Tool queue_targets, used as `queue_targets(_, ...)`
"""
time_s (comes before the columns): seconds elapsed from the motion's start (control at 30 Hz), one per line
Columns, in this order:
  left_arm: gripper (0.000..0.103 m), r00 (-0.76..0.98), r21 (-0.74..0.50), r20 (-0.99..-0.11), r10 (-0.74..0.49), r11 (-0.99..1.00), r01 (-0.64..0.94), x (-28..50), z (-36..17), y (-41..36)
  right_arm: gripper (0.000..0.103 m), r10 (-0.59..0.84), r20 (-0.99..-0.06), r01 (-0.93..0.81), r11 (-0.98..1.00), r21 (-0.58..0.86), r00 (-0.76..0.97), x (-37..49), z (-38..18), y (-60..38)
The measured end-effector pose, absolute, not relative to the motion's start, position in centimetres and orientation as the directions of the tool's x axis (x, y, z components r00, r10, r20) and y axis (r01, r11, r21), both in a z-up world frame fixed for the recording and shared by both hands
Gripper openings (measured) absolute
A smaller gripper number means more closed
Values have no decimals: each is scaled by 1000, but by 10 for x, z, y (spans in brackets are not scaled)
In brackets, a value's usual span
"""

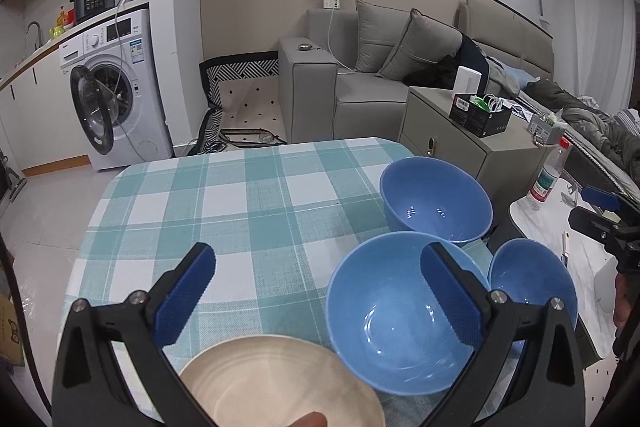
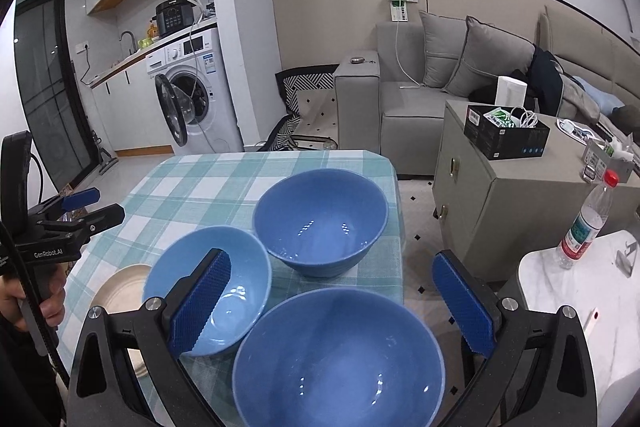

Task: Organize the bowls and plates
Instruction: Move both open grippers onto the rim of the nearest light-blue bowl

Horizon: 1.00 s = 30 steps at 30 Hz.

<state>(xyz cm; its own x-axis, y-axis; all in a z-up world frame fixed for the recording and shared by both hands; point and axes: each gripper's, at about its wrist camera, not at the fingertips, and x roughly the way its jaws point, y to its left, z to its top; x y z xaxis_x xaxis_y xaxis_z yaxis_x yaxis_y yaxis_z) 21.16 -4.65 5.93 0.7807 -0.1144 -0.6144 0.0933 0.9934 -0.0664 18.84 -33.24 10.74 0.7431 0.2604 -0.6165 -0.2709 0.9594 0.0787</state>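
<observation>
Presently listed, tabletop [image 1: 240, 195] under a teal-and-white checked cloth:

Item 1. Left tool [image 1: 318, 297]: jaws spread wide, nothing held. A round cream ceramic plate [image 1: 276, 383] lies directly under it at 6 o'clock, near edge. A mid-sized glossy blue ceramic bowl [image 1: 396, 315] sits at 3 o'clock of the plate, touching or just overlapping its rim; the tool's right pad stands in front of that bowl's rim.

Item 2. Right tool [image 2: 332, 301]: jaws spread wide, nothing held. A wide blue ceramic bowl [image 2: 340, 359] sits between and below its pads at 6 o'clock.

Item 3. A deep blue ceramic bowl [image 2: 320, 219] lies at 12 o'clock of the wide one, near the tabletop's right edge.

Judgement: bowls are round, no long axis. The right tool is nearer the wide and deep bowls, the left nearer the plate. Nesting bowls looks likely next.
</observation>
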Motion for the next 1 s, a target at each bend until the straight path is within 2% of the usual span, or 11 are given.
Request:
queue_targets(0.5, 103, 776, -65, -615, -145, 989, 133, 263, 76, -72, 102, 283, -574, -221, 959, 178, 769, 227, 129, -370)
queue_targets(0.77, 103, 750, -81, -646, -141, 990, 116, 295, 61, -80, 102, 297, -643, -213, 955, 208, 706, 257, 102, -366)
queue_targets(1.0, 103, 727, -62, -673, -135, 990, 127, 315, 44, -88, 102, 307, -667, -214, 952, 219, 679, 276, 86, -360)
